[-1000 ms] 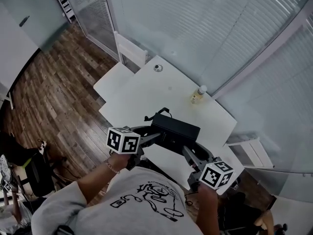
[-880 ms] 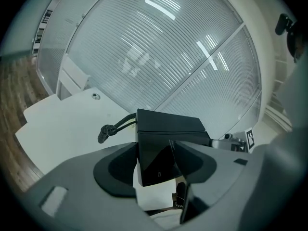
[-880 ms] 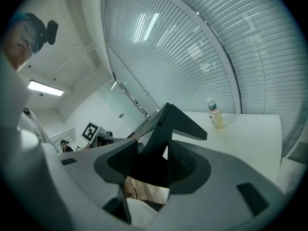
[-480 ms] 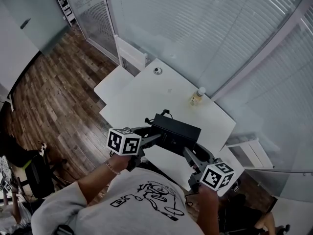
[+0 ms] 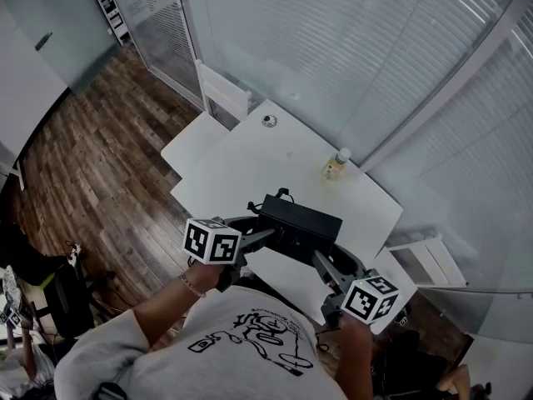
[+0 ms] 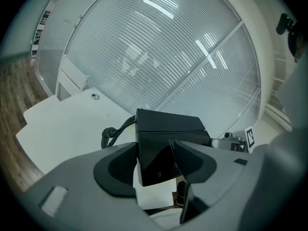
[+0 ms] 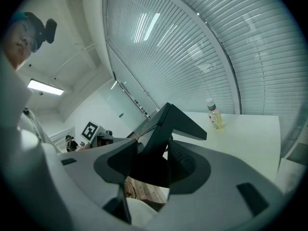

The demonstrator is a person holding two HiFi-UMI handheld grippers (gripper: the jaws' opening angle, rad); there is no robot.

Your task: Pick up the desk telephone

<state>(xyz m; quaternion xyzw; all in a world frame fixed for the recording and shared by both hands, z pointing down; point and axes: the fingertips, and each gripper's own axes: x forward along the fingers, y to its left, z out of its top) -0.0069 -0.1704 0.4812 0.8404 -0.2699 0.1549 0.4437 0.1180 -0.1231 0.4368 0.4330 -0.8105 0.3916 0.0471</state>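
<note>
The black desk telephone (image 5: 298, 223) hangs between both grippers, over the near edge of the white table (image 5: 250, 165). My left gripper (image 5: 265, 236) is shut on its left end, and in the left gripper view the phone body (image 6: 166, 129) fills the gap between the jaws of that gripper (image 6: 156, 160). A coiled cord (image 6: 109, 134) hangs off the phone's left side. My right gripper (image 5: 321, 261) is shut on the right end. In the right gripper view the wedge-shaped phone (image 7: 168, 124) sits between the pads of that gripper (image 7: 151, 165), with wooden floor showing beneath it.
A small bottle of yellow liquid (image 5: 336, 164) stands at the table's far edge by the glass wall with blinds, also in the right gripper view (image 7: 213, 113). A round cable port (image 5: 268, 119) sits at the far left corner. Wooden floor lies to the left.
</note>
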